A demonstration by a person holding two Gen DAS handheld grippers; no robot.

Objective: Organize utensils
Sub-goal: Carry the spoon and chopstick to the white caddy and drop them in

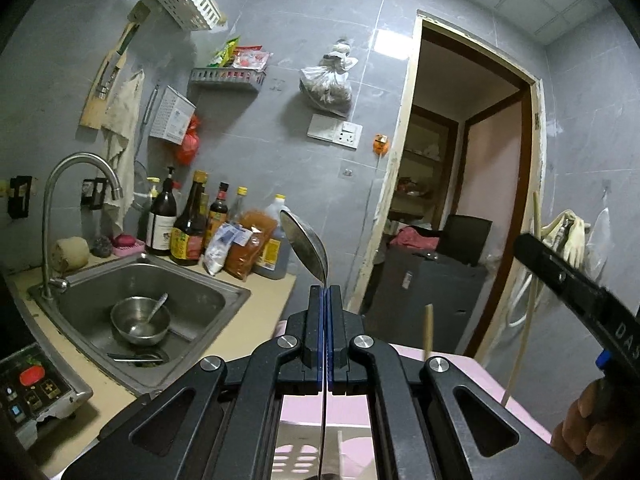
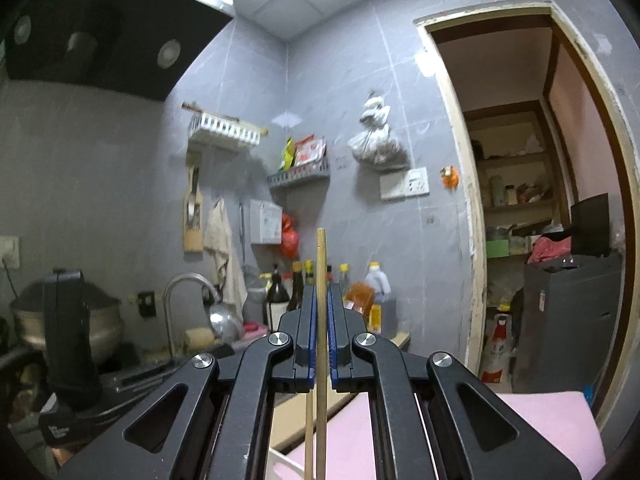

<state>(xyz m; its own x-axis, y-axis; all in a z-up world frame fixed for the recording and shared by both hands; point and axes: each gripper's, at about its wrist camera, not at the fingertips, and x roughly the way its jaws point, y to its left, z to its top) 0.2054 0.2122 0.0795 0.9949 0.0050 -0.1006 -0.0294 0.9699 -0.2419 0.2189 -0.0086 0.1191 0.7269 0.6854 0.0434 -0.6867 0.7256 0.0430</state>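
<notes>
In the left wrist view my left gripper (image 1: 325, 289) is shut on the thin handle of a metal spoon (image 1: 305, 246), whose bowl stands up above the fingertips. Below it lies a pink slotted basket (image 1: 480, 368). At the right edge my right gripper (image 1: 528, 244) reaches in, with long wooden chopsticks (image 1: 520, 344) hanging through it. In the right wrist view that right gripper (image 2: 321, 286) is shut on the chopsticks (image 2: 321, 256). One stick rises above the pads and a second shows lower down. The pink basket (image 2: 552, 432) sits beneath.
A steel sink (image 1: 224, 292) at the left holds a metal bowl (image 1: 140, 320) with a spoon in it, under a curved tap (image 1: 80, 168). Sauce bottles (image 1: 188, 220) line the wall. An induction cooker (image 1: 32, 388) sits near left. An open doorway (image 1: 460, 200) lies right. A hand (image 1: 588, 424) holds the right tool.
</notes>
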